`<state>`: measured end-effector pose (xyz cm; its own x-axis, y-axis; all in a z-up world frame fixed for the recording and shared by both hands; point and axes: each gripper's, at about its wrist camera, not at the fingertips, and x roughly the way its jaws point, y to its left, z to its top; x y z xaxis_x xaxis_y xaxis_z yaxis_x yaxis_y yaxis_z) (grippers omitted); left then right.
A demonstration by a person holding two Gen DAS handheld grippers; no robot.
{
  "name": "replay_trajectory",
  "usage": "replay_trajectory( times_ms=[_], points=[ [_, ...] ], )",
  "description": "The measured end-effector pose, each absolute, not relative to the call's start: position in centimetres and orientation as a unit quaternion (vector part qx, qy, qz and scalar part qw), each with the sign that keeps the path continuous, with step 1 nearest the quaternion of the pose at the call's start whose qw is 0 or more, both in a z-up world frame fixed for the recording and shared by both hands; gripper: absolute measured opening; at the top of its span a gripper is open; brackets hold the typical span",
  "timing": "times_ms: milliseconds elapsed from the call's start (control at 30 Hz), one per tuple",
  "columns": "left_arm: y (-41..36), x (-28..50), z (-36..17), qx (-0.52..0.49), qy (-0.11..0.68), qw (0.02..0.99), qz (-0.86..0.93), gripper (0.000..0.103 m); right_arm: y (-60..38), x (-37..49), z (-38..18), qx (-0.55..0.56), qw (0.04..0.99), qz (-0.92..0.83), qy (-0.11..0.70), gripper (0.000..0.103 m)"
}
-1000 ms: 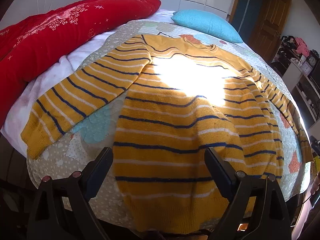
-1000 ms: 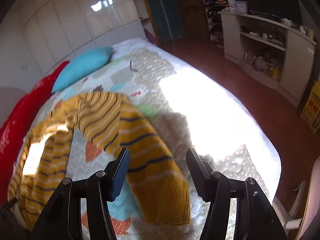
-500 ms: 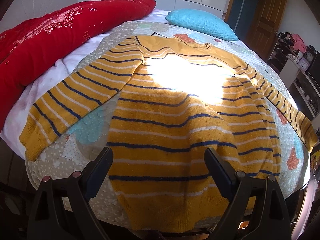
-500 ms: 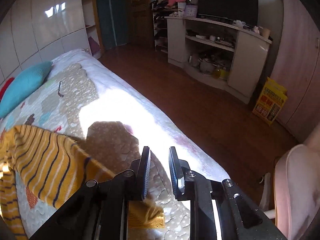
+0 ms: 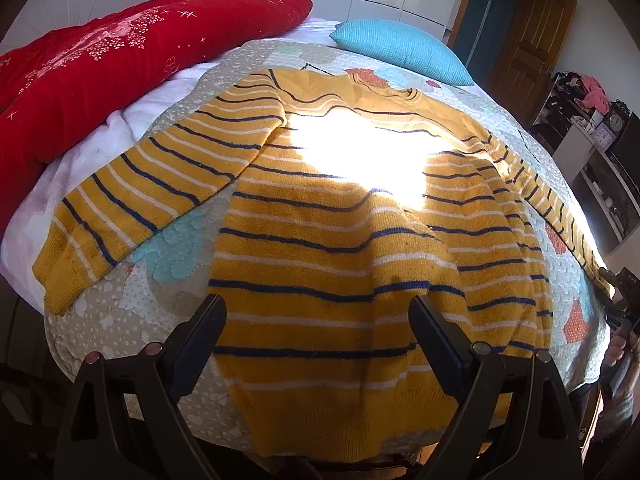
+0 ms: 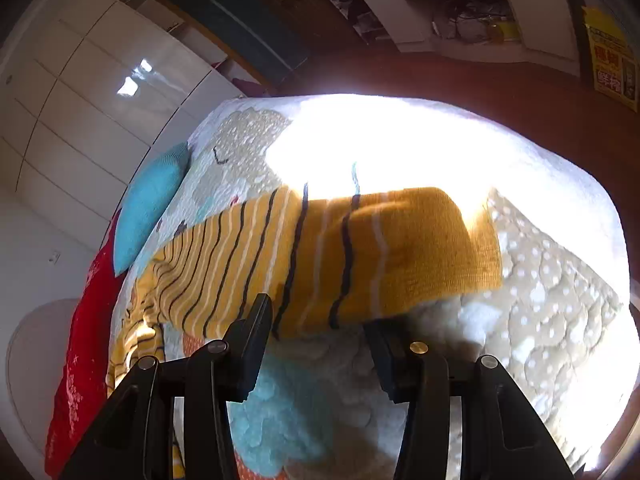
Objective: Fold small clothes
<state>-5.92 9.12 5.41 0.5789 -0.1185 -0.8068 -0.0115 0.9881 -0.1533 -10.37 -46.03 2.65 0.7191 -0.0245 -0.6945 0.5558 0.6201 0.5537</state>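
The sweater [image 5: 328,240] lies flat on the bed [image 5: 120,304], front spread out. Its left sleeve [image 5: 136,196] sticks out to the side, not folded in yet. The left gripper [image 5: 316,320] hangs over the bottom hem, its fingers [image 5: 200,332] wide apart and holding nothing. The right sleeve [image 6: 360,256] lies straight out too (its cuff is near the bed's edge). The right gripper [image 6: 316,336] is just by it, fingers opening, not squeezing it. No fold is done; I think everything is left.
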Motion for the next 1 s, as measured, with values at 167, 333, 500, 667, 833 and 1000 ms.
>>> replay_trajectory(
  times_ms=[167,333,500,667,833,1000],
  points=[
    [10.8,-6.4,5.8,-0.099,0.448,0.888,-0.021,0.092,-47.3,-5.1,3.5,0.348,0.838,-0.221,0.359,0.006],
    [13.4,-7.2,5.9,-0.13,0.433,0.892,-0.018,0.092,-40.8,1.2,10.6,0.228,0.894,-0.157,0.352,0.005],
    [16.8,-8.3,5.6,-0.167,0.418,0.893,-0.007,0.092,-26.6,9.9,15.4,0.141,0.922,-0.008,0.36,0.005],
    [20.5,-10.0,5.5,-0.187,0.401,0.897,0.018,0.092,-10.8,16.7,13.3,0.058,0.907,0.106,0.404,0.005],
    [24.0,-11.1,4.4,-0.213,0.399,0.891,0.042,0.092,0.5,20.5,6.7,-0.028,0.878,0.146,0.455,0.005],
    [25.7,-11.7,3.0,-0.226,0.404,0.884,0.055,0.092,6.2,21.3,1.7,-0.119,0.857,0.142,0.48,0.009]
  ],
)
